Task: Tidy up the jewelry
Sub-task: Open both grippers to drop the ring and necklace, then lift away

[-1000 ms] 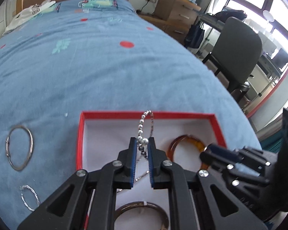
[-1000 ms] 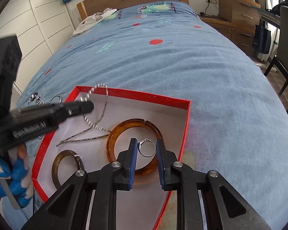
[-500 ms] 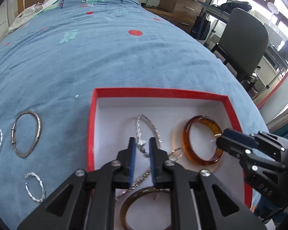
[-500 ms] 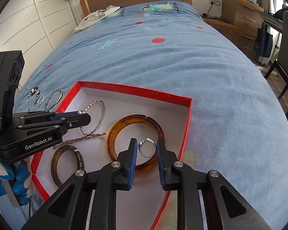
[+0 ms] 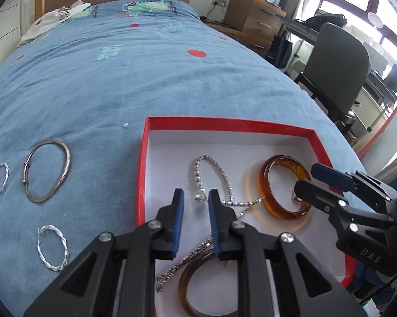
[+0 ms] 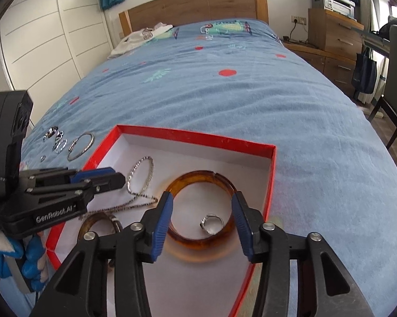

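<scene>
A red box (image 5: 225, 121) with a white floor lies on the blue bedspread. In it are a silver bead chain (image 5: 217, 169), an amber bangle (image 5: 283, 214) and a darker brown bangle (image 5: 188, 285). My left gripper (image 5: 195, 194) hovers low over the chain's end. Its jaws are slightly apart and the end bead lies loose between them. My right gripper (image 6: 203, 198) hangs over the amber bangle (image 6: 198, 175), and its jaws are opening. A small silver ring (image 6: 211, 223) lies free below them, against the bangle's inner edge.
Left of the box, on the bedspread, lie a silver bangle (image 5: 46, 170), a twisted silver hoop (image 5: 53, 248) and several smaller pieces (image 6: 55, 137). A chair (image 5: 338, 66) and drawers stand beyond the bed's right edge. A blue-gloved hand (image 6: 3, 259) holds the left gripper.
The left gripper came down into the box, laid the bead chain on its floor and let go. The right jaws spread wide, and the ring dropped from them onto the amber bangle.
</scene>
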Action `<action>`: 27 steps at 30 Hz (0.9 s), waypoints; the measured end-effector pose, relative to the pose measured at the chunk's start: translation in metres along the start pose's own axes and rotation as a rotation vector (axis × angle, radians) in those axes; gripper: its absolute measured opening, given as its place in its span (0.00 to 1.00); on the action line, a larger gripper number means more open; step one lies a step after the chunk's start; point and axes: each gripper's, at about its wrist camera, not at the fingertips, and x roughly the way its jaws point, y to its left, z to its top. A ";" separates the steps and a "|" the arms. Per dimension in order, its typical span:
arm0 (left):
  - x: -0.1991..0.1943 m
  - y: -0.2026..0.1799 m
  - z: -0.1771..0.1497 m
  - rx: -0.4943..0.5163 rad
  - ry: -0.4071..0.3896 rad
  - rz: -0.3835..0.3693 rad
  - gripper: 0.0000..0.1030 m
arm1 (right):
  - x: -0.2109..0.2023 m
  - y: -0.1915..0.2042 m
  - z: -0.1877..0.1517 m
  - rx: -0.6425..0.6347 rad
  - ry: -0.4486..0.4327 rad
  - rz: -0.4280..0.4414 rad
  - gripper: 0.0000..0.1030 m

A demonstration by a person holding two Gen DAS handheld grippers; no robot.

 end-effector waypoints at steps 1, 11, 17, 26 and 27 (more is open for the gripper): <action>-0.001 0.001 -0.001 -0.007 -0.006 0.002 0.17 | 0.002 0.000 0.001 -0.006 -0.003 0.008 0.45; -0.009 0.002 -0.013 -0.029 -0.055 0.067 0.17 | 0.019 0.002 0.015 -0.090 0.003 0.074 0.44; -0.012 0.003 -0.013 -0.047 -0.060 0.078 0.17 | 0.025 0.005 0.019 -0.136 0.017 0.083 0.44; -0.026 -0.008 -0.011 -0.013 0.001 0.042 0.44 | 0.013 0.007 0.025 -0.144 0.031 0.076 0.47; -0.029 -0.009 -0.011 -0.014 0.003 0.035 0.45 | 0.008 0.007 0.026 -0.142 0.026 0.074 0.48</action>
